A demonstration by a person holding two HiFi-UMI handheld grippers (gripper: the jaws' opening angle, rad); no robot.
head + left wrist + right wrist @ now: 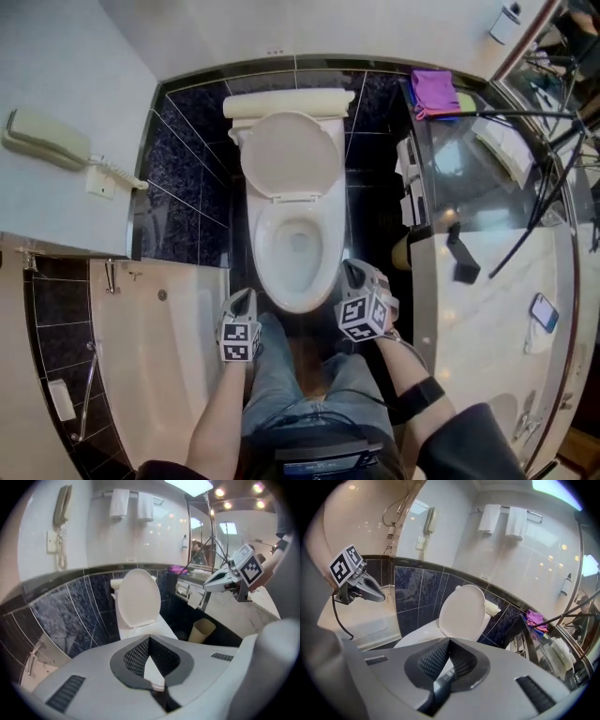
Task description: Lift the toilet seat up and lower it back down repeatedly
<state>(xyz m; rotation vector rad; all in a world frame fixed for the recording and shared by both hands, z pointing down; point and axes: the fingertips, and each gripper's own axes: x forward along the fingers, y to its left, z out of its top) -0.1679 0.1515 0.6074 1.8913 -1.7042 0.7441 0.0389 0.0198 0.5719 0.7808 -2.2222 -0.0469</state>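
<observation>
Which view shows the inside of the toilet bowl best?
The head view: it looks straight down into the open toilet bowl, rim visible all round. Both gripper views show mainly the raised lid; the bowl below it is mostly hidden there.

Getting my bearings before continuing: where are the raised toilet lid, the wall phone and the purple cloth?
raised toilet lid (291,155), head view, middle of its face.
wall phone (42,139), head view, on the handset.
purple cloth (435,92), head view, its middle.

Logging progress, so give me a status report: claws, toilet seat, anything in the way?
Left claw shut, empty. Right claw shut, empty. Toilet seat raised, neither claw touching it. Nothing between claws and seat.
</observation>
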